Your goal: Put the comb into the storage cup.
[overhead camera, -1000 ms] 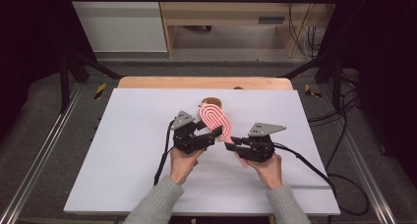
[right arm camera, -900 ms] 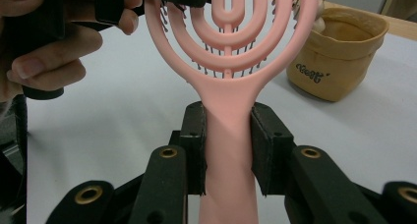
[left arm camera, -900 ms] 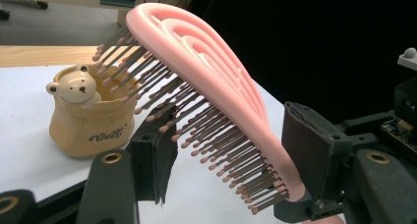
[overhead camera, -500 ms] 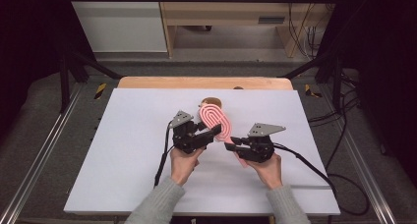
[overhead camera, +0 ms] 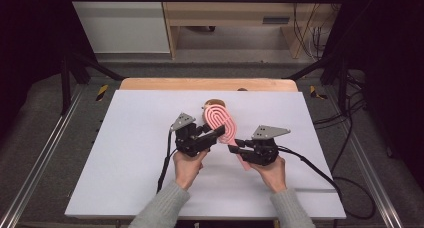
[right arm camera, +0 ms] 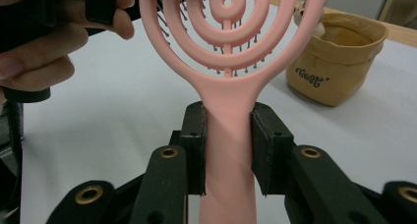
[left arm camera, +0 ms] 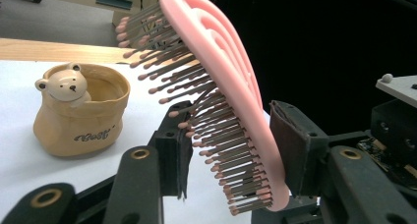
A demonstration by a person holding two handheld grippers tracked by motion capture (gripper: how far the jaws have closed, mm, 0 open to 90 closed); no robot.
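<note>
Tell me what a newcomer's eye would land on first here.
A pink hairbrush held up over the middle of the white table: the right tool clamps its handle, and the left tool straddles its bristled head. Behind it stands a tan pot with a little bear peeking over its rim.

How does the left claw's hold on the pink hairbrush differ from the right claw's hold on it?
The left claw takes the pink hairbrush at its head, one jaw among the bristles and one at the smooth back. The right claw clamps the plain handle, with both pads flat on its sides. The left claw's jaws stand wider apart around the head; the right claw's jaws sit narrow on the handle. Both hold the same brush above the table.
</note>
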